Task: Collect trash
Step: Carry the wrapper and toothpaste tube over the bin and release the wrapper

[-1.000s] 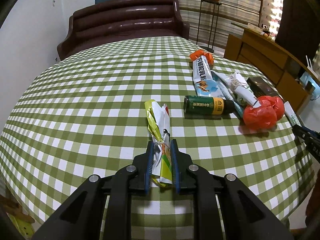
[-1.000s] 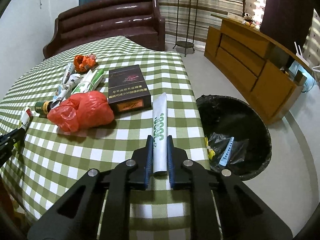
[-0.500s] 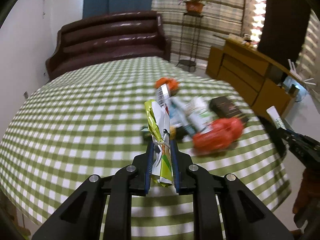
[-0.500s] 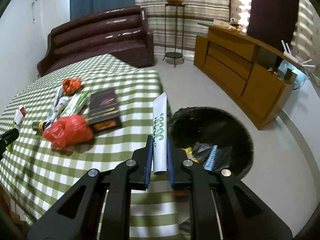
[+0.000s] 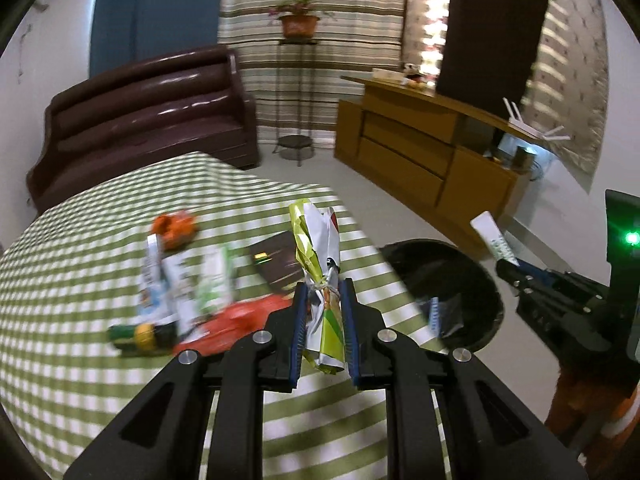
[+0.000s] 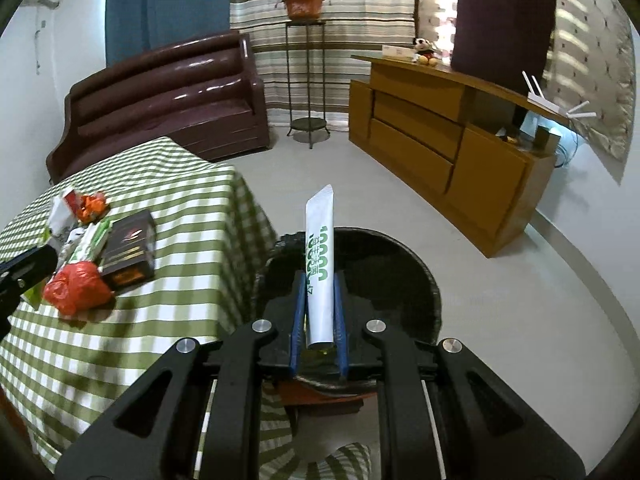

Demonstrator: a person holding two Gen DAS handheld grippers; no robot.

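Our left gripper [image 5: 323, 288] points downward over the near edge of the table [image 5: 80, 360], its blue pads clamped on a crumpled wrapper [image 5: 318, 264] that stands up between them, clear of the cloth. Our right gripper [image 6: 317, 280] tilts down past the table's corner, directly above the bin [image 6: 380, 264], pads pinched on a white tube [image 6: 319, 256] with green lettering, its flat end uppermost. Edges: the checked cloth ends in a rounded corner just beside the bin; bare floor [image 6: 500, 280] runs from there to the sideboard [image 6: 440, 136] and the sofa [image 6: 168, 92], with a plant stand [image 6: 307, 80] between them. Remaining on the table: a red bag [image 6: 76, 286], a dark box [image 6: 128, 248], an orange scrap [image 6: 93, 205], white and green packets [image 6: 86, 246]. The left view alone shows a green bottle [image 5: 136, 334] lying beside the red bag, litter already inside the bin, and the right gripper from the side with its tube raised over the rim; that view is blurred. The right view alone shows the left gripper's black tip at the table's left margin and striped cloth below our own fingers; what that cloth is we cannot tell.
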